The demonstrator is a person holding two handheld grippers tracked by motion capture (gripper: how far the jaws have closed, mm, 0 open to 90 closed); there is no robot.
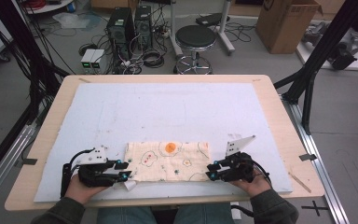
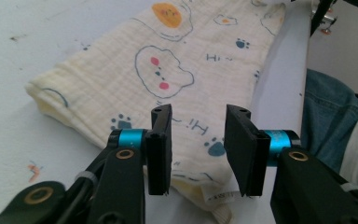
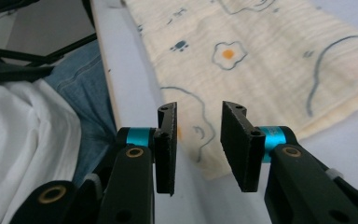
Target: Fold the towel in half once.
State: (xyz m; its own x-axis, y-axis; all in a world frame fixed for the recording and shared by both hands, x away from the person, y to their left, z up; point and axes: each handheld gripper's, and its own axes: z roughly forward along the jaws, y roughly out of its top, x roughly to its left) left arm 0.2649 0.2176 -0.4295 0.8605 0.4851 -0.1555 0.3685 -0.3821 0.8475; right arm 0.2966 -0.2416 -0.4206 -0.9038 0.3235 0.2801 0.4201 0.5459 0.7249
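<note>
High view puts a folded cloth (image 1: pixel 168 161) flat on the white mat (image 1: pixel 177 107), lying as a long band between the two grippers. The left gripper (image 1: pixel 123 170) sits at the cloth's left end and the right gripper (image 1: pixel 211 170) at its right end, each pointing inward at it. Judging by the neat, doubled band, at least one fold looks done; what is left is probably another fold across its length, or simply lifting the hands away.

Left gripper view shows the jaws partly apart with nothing pinched: the cloth lies on the mat ahead of and beneath the fingertips (image 2: pixel 161 140), with its near corner and a small sewn label (image 2: pixel 214 196) below the gap. Right gripper view shows the same stance, jaws partly apart and empty, the cloth's end just ahead of and below the fingertips (image 3: pixel 168 140).

The gripper views give what the high view cannot: the layered edge of the cloth, its crinkled weave, the paw and egg prints, and the person's jeans (image 3: pixel 84 79) beyond the mat's edge. The high view alone gives the whole band, its squareness to the mat, and both hands at once.
</note>
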